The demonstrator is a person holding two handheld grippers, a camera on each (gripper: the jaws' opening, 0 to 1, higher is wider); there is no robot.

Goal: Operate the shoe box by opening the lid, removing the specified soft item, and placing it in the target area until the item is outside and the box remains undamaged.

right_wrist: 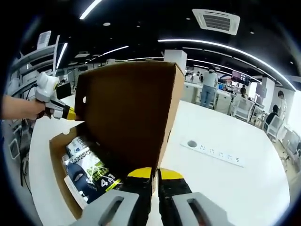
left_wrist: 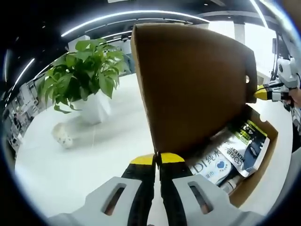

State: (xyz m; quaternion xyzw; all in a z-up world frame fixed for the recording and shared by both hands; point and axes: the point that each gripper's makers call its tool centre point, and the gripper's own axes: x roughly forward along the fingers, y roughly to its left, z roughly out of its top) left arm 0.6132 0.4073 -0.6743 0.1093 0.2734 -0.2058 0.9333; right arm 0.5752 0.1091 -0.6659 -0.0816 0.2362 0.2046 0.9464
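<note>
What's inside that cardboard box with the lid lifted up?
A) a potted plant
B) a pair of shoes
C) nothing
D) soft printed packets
D: with the lid raised, printed packets lie inside the box; the potted plant stands outside it on the table.

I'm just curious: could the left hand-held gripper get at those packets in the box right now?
Probably not yet: the left hand-held gripper looks shut on the raised lid, holding it open. The packets lie uncovered beside it.

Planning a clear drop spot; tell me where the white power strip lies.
Right gripper view: the white power strip lies flat on the white table, right of the brown cardboard shoe box's raised lid.
</note>
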